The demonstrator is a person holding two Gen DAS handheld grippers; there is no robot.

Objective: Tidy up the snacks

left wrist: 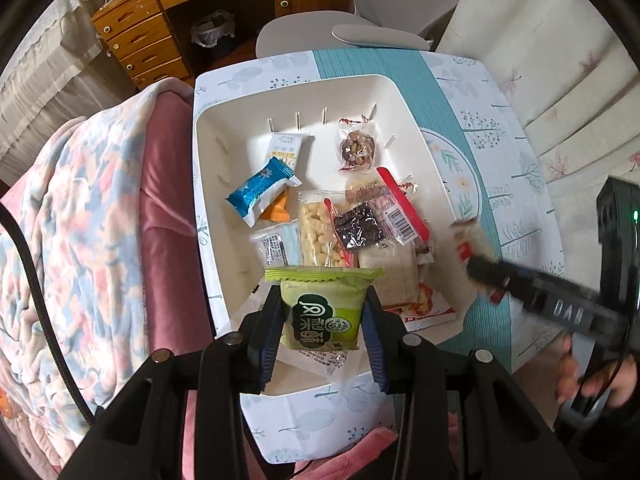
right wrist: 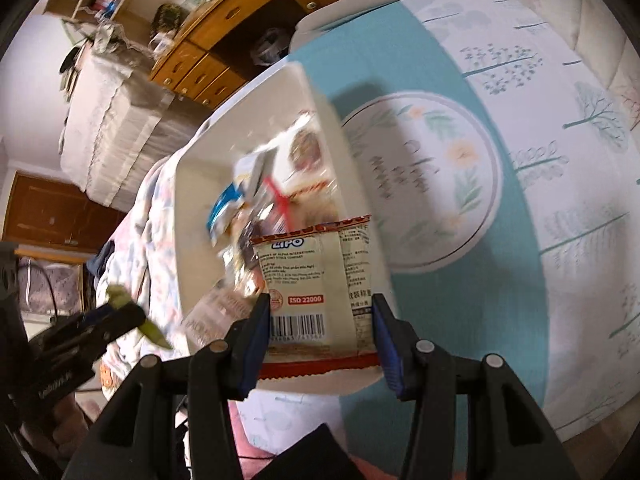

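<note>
At the bottom centre of its own view the left gripper (left wrist: pixel 325 312) clamps a green snack packet (left wrist: pixel 322 308) over the near end of the white bin (left wrist: pixel 224 128), while the right gripper (right wrist: pixel 320 320) likewise grips a red-edged Lipo packet (right wrist: pixel 320 280) at that bin's rim, lower centre.

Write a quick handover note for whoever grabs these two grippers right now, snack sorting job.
Left gripper: shut on the green snack pack, held over the white bin's near end.
Right gripper: shut on the Lipo packet, at the bin's right rim.
Done: about ten snacks already lie in the bin.
Left: drop both held packs in. No loose snacks show on the tablecloth.
</note>
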